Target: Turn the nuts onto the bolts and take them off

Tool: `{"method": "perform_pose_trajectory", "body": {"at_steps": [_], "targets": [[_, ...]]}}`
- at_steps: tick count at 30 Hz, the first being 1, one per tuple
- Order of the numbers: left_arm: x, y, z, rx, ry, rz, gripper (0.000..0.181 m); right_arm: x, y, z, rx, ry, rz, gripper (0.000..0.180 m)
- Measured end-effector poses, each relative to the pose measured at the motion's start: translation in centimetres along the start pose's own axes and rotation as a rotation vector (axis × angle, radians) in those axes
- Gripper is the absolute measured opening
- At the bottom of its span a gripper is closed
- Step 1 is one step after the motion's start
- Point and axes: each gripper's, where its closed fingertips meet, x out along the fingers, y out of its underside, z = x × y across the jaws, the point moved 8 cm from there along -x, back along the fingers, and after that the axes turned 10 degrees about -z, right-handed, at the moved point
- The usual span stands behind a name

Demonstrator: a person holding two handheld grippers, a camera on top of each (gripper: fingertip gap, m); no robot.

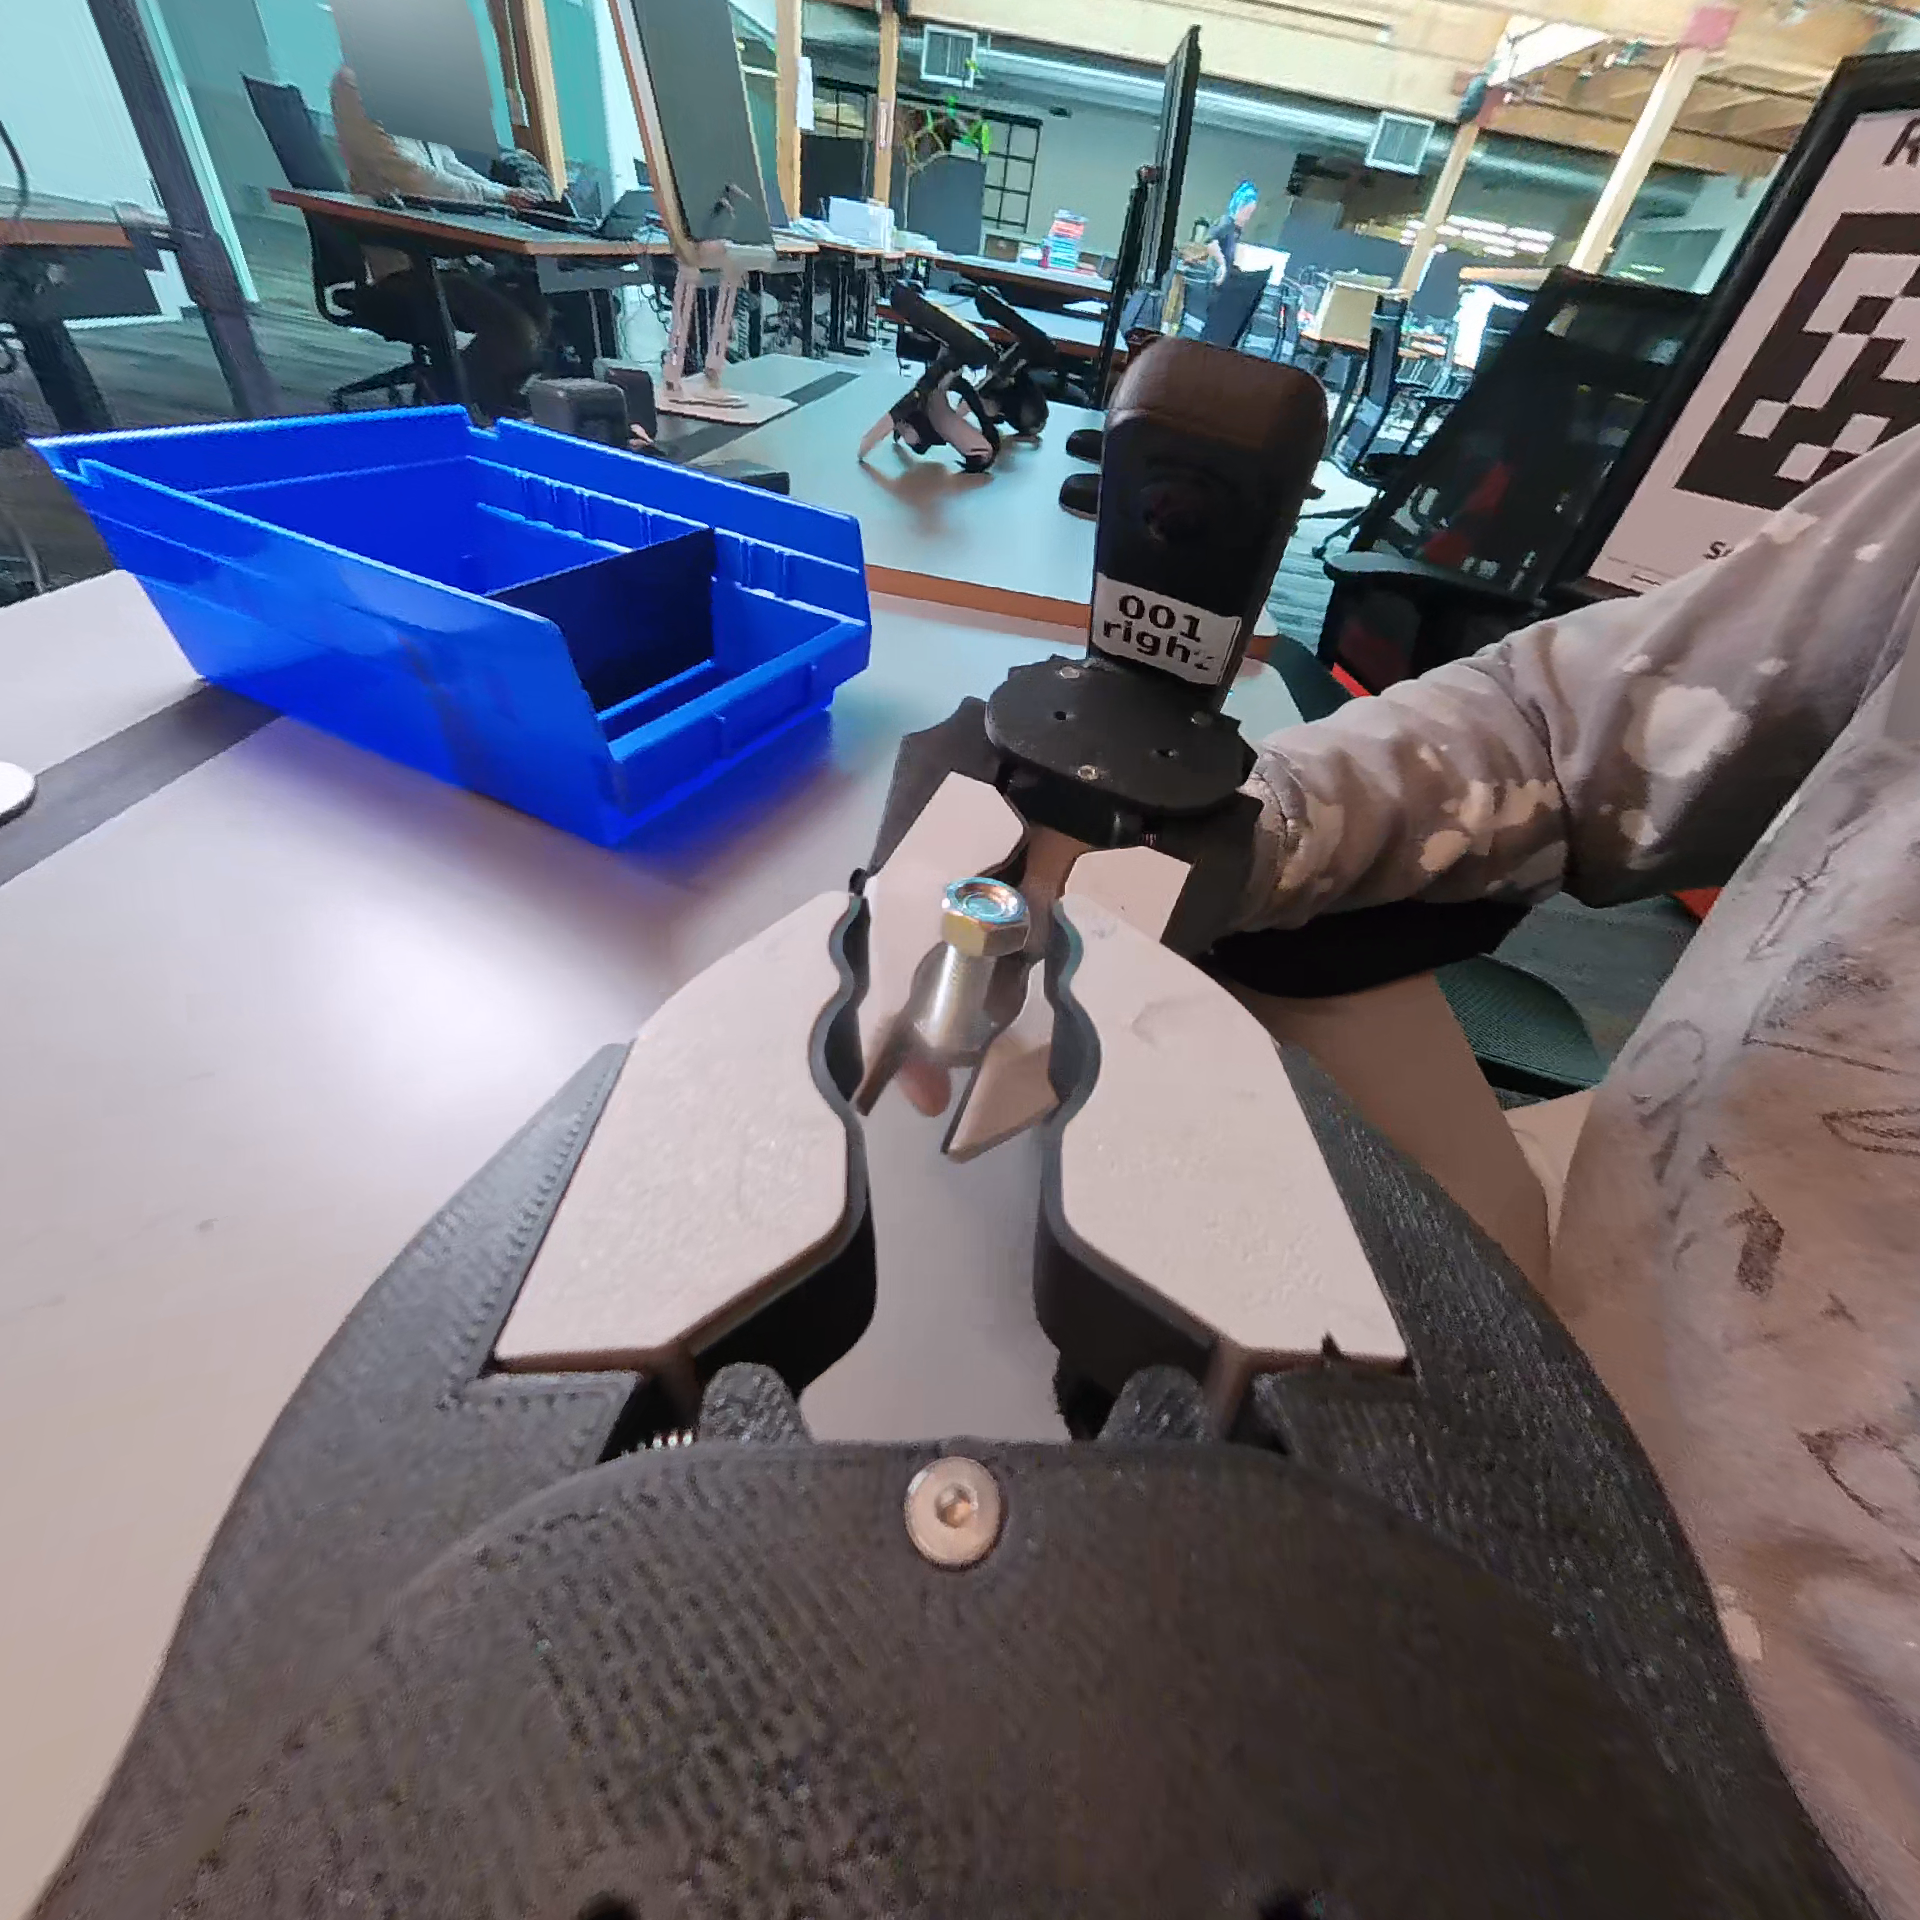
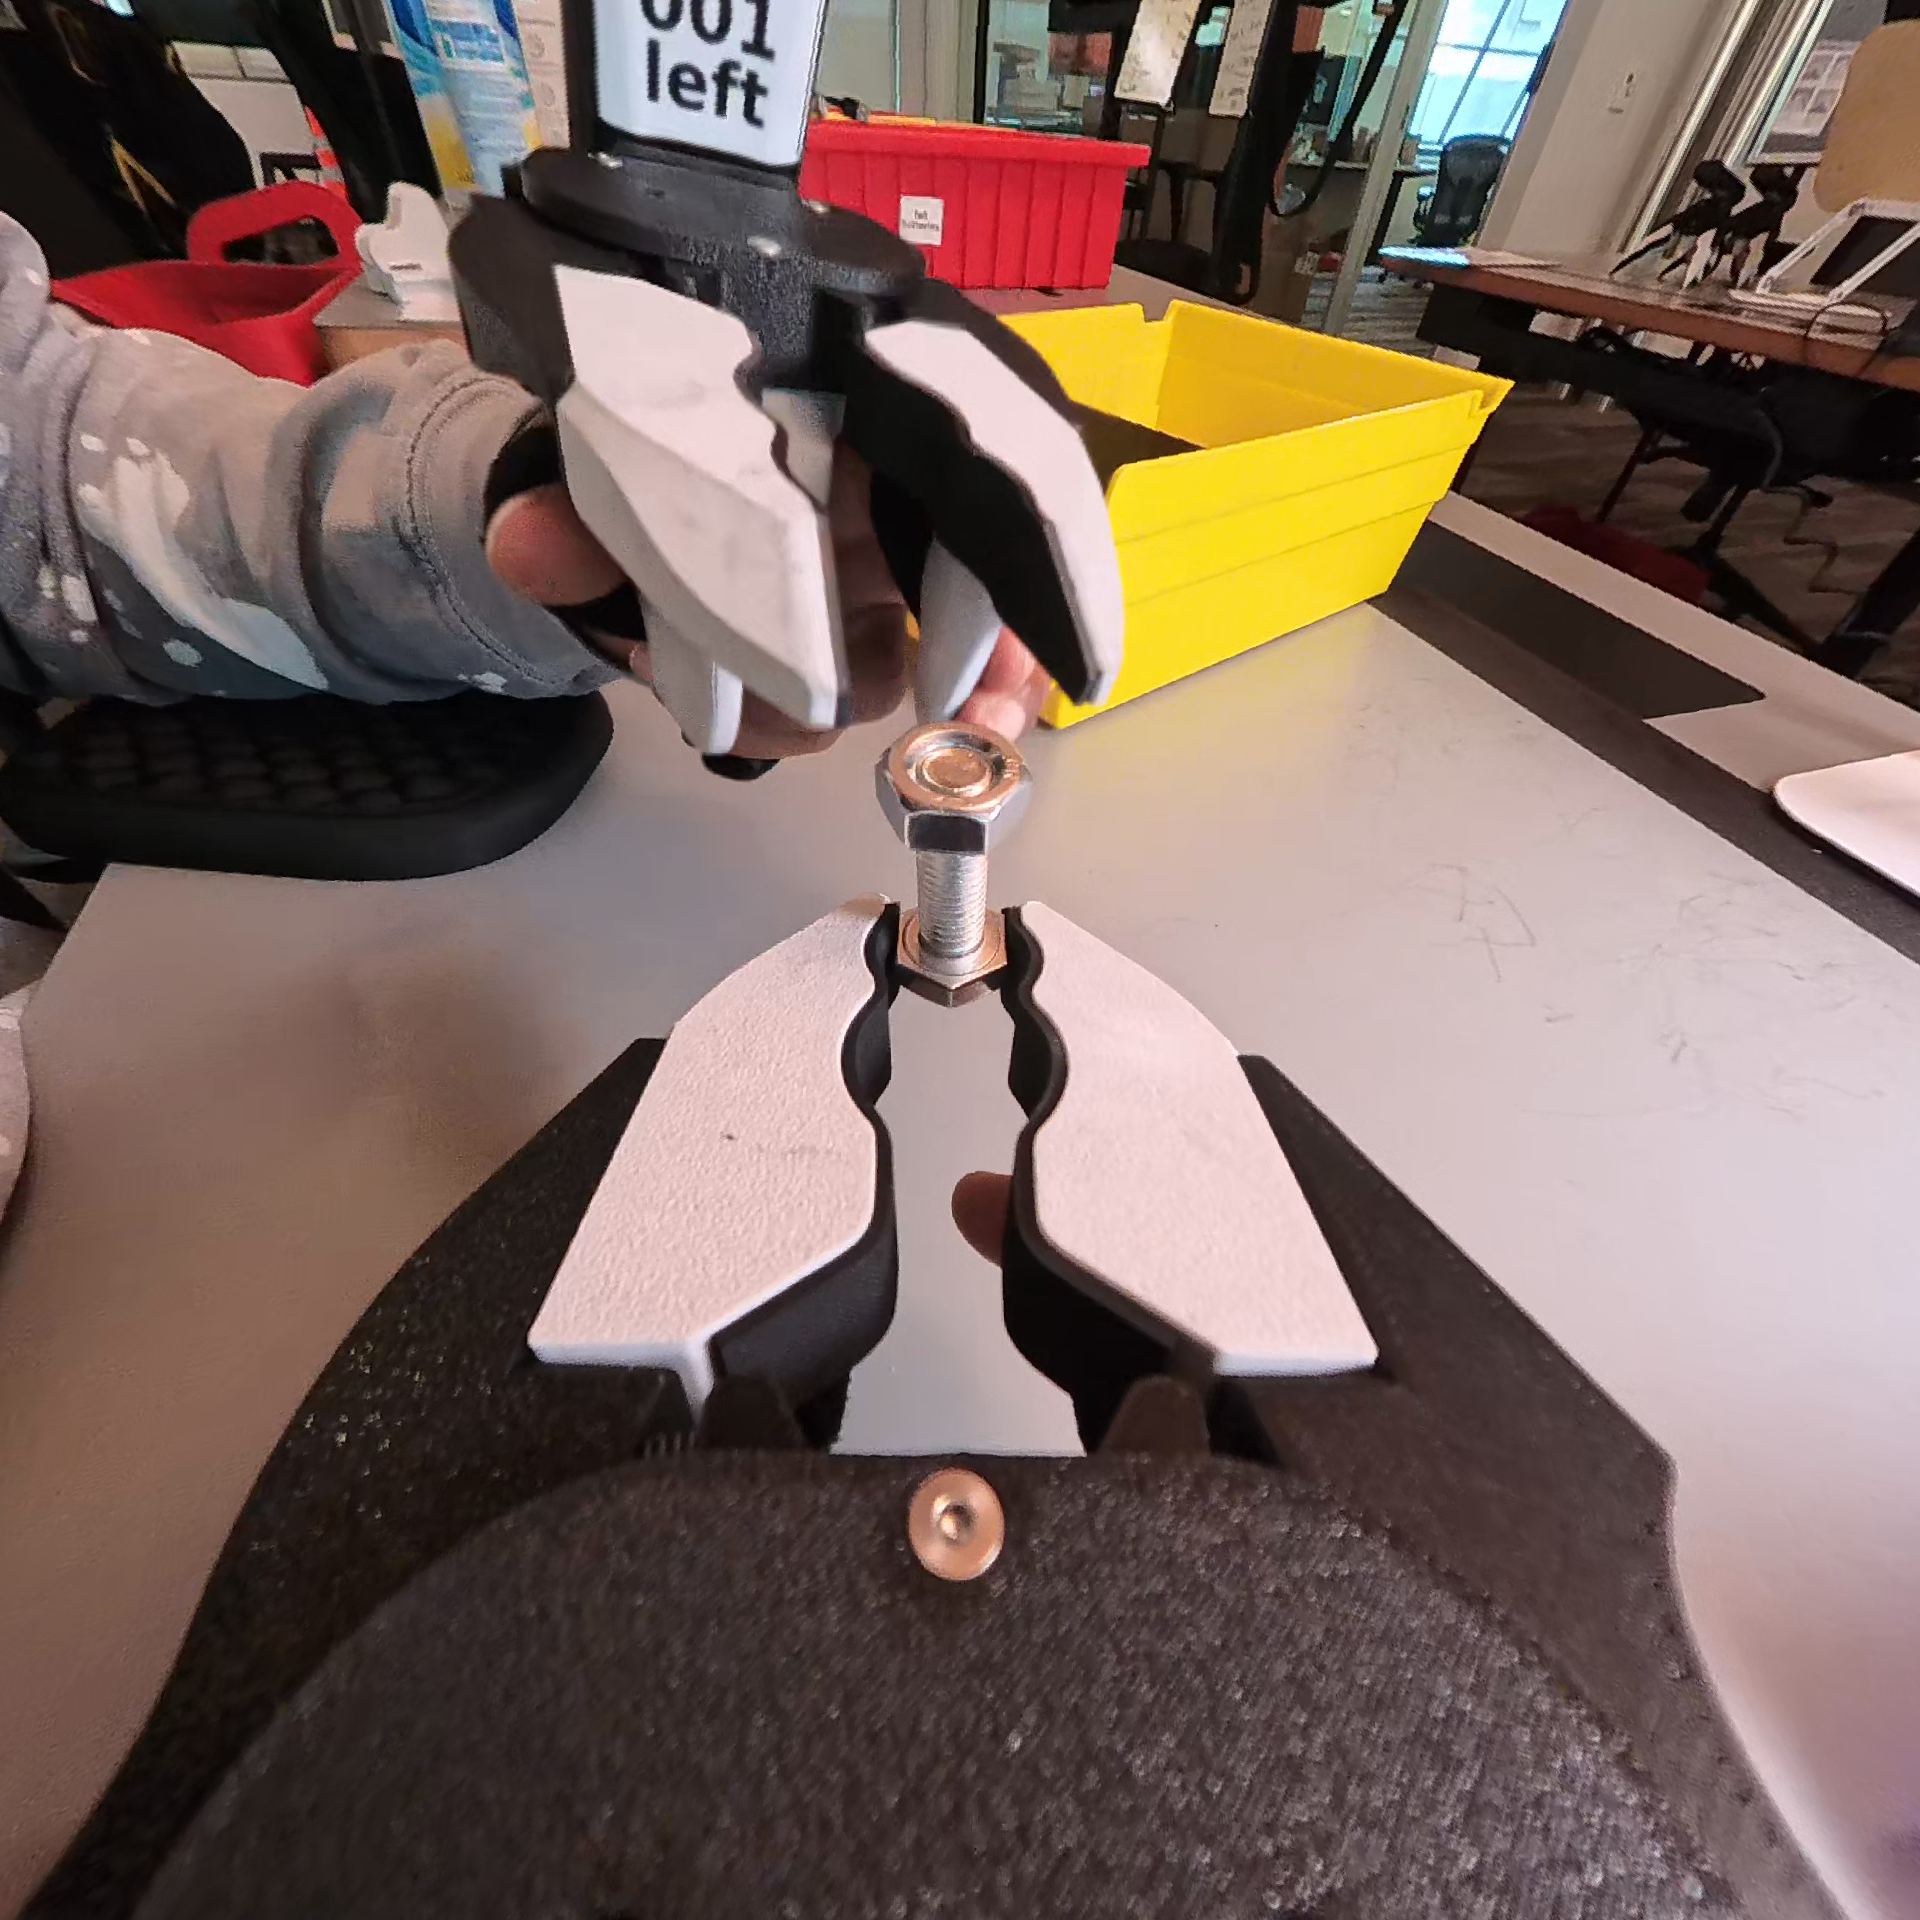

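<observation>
A: Where's the bolt (image 2: 951, 831)?

B: Mid-air above the tabletop (image 2: 1455, 935), betw. the two tools. Hex head up, threaded shank down. The nut (image 2: 948, 961) sits low on the threads, well below the head.

A: Who's got it?

B: Right tool (image 2: 948, 951) pinches the nut betw. its tips, fingers (image 2: 748, 1122) drawn in on it. The bolt stands up out of that grip.

A: And the left tool (image 2: 966, 675)?

B: Spread, holding nothing. In the right wrist view it hangs just behind and above the bolt head, tips pointing down, no contact seen. In the left wrist view its own fingers (image 1: 686, 1132) flank the bolt (image 1: 966, 977) w/ a gap either side.

A: Hands?

B: A mottled grey sleeve (image 1: 1507, 790) behind the right tool (image 1: 951, 1081); same kind of sleeve (image 2: 208, 540) behind the left one.

A: Around them?

B: Blue bin (image 1: 468, 623) w/ a dark divider, on the tabletop (image 1: 312, 1039) to the left in the left wrist view. Yellow bin (image 2: 1278, 488) behind the left tool in the right wrist view, red bin (image 2: 977, 197) farther back. Office desks and chairs beyond.
</observation>
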Motion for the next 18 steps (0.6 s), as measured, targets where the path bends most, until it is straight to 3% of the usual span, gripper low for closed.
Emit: {"method": "perform_pose_trajectory", "body": {"at_steps": [3, 5, 14, 18], "targets": [[0.2, 0.3, 0.2, 0.016, -0.026, 0.022, 0.03, 0.0, 0.0, 0.0, -0.004, -0.001, -0.002, 0.018], [-0.2, 0.3, 1.0, 0.028, -0.111, 0.035, 0.019, -0.2, -0.3, 0.0, 0.007, -0.009, -0.027, 0.018], [0.1, 0.0, -0.1, 0.017, -0.011, -0.029, 0.032, -0.1, 0.0, -0.4, 0.029, 0.02, -0.003, 0.018], [0.2, 0.6, 0.6, 0.029, -0.083, 0.026, 0.023, 0.0, -0.1, -0.2, 0.026, 0.013, -0.004, 0.018]]}}
